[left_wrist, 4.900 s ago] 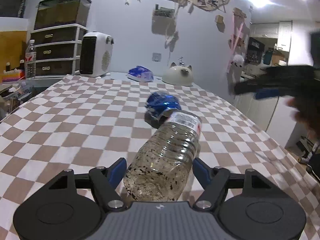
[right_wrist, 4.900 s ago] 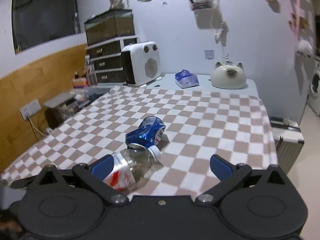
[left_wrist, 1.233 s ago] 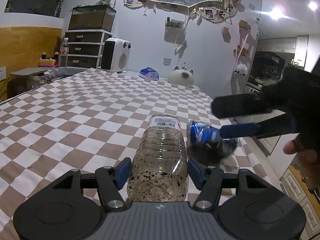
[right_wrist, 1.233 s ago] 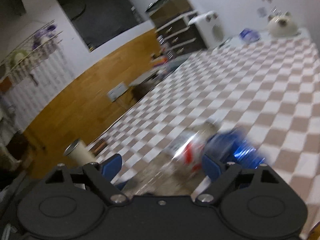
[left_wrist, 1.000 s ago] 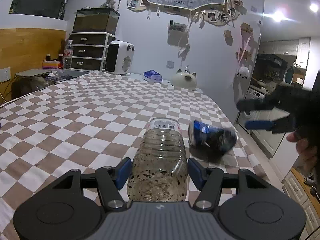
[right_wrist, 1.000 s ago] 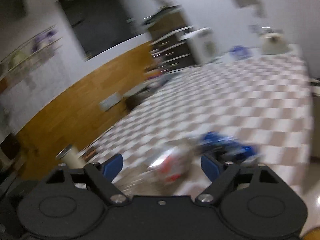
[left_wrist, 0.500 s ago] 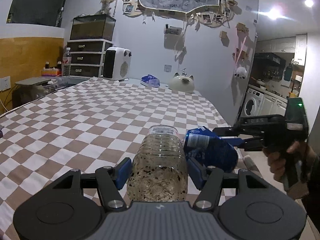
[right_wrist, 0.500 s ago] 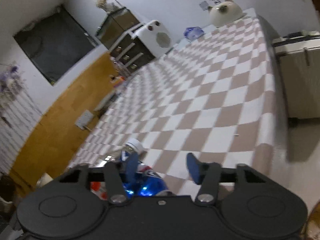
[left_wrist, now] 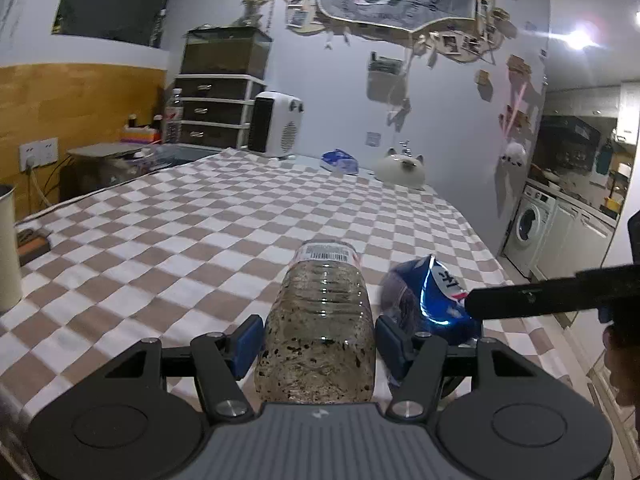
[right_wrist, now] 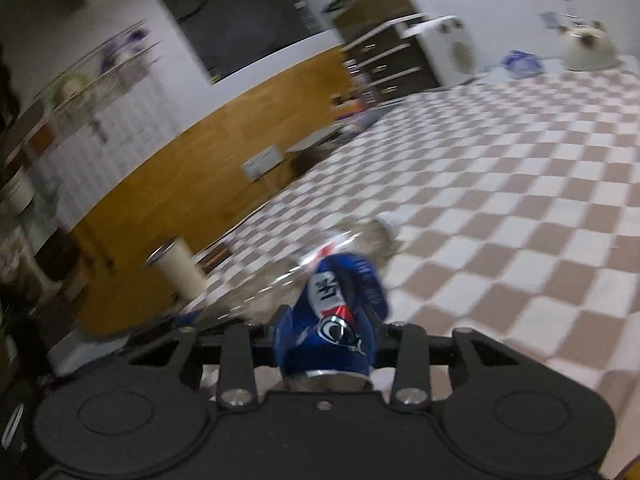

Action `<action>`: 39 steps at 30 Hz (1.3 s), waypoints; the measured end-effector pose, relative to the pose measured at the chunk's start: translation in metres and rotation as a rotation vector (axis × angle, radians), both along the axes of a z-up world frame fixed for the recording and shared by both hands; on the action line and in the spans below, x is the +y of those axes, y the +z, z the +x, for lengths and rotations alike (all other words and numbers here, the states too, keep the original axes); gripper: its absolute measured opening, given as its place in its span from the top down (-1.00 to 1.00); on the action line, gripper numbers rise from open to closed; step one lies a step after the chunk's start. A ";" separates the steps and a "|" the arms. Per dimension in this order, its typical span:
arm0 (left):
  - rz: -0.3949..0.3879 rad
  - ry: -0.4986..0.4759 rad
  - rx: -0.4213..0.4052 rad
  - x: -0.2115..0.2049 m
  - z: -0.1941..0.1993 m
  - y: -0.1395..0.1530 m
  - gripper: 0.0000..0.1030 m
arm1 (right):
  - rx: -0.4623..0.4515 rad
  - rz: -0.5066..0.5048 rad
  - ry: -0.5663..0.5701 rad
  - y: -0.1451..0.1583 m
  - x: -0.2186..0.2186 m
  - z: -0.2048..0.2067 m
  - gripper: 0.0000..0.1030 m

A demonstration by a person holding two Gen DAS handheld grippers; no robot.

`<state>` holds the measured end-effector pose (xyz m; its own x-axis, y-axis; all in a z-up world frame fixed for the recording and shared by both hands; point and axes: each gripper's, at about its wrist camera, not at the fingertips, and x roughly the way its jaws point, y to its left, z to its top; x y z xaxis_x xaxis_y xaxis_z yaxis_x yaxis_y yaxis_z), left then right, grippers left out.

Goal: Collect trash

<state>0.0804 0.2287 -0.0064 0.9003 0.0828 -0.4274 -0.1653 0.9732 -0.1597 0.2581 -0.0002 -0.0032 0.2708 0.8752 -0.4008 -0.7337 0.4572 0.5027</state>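
While the left claw (left_wrist: 320, 340) hides it, the bottle (left_wrist: 320, 320) cap (right_wrist: 387, 218) shows rightward.

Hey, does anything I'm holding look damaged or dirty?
Yes. The blue can in the right gripper is crushed and bent out of shape. The clear bottle in the left gripper has dark specks and grime coating its inside.

The left gripper (left_wrist: 320, 340) points forward and level over the table, its blue-padded fingers (left_wrist: 249, 338) pressed against both sides of a bottle (left_wrist: 320, 320). The right gripper (right_wrist: 327, 334) is tilted, its jaws drawn close together and clamped on a can (right_wrist: 332, 324). In the left view it reaches in from the right, with part of the right hand (left_wrist: 622, 364) behind it.
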 end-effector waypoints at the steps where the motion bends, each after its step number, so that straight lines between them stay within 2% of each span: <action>1: -0.004 0.007 -0.003 0.003 -0.004 0.000 -0.20 | -0.010 0.001 0.023 0.002 0.006 -0.006 0.25; 7: -0.024 0.039 -0.038 0.021 -0.023 0.003 -0.20 | -0.053 -0.039 0.116 0.004 0.044 -0.033 0.24; 15: -0.018 -0.025 -0.052 0.017 -0.019 0.003 -0.20 | -0.060 -0.064 0.094 -0.001 0.056 -0.046 0.20; 23: -0.006 -0.073 -0.081 0.012 -0.007 0.002 -0.20 | -0.074 -0.075 -0.043 0.003 0.016 -0.059 0.12; 29: 0.068 -0.143 -0.079 0.005 0.011 0.002 -0.20 | -0.023 -0.046 -0.173 0.001 -0.006 -0.057 0.09; 33: 0.094 -0.227 -0.073 -0.007 0.007 0.003 -0.20 | 0.030 -0.038 -0.238 -0.004 -0.011 -0.052 0.06; 37: 0.082 -0.297 -0.065 -0.021 -0.006 0.001 -0.18 | 0.077 -0.015 -0.324 -0.007 -0.019 -0.044 -0.29; 39: 0.076 -0.321 -0.058 -0.028 -0.013 -0.002 -0.18 | 0.083 -0.017 -0.357 -0.008 -0.022 -0.040 -0.34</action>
<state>0.0670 0.2007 -0.0081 0.9082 -0.1789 -0.3783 0.1584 0.9837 -0.0850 0.2178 -0.0227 -0.0107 0.5240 0.7246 -0.4476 -0.4834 0.6857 0.5442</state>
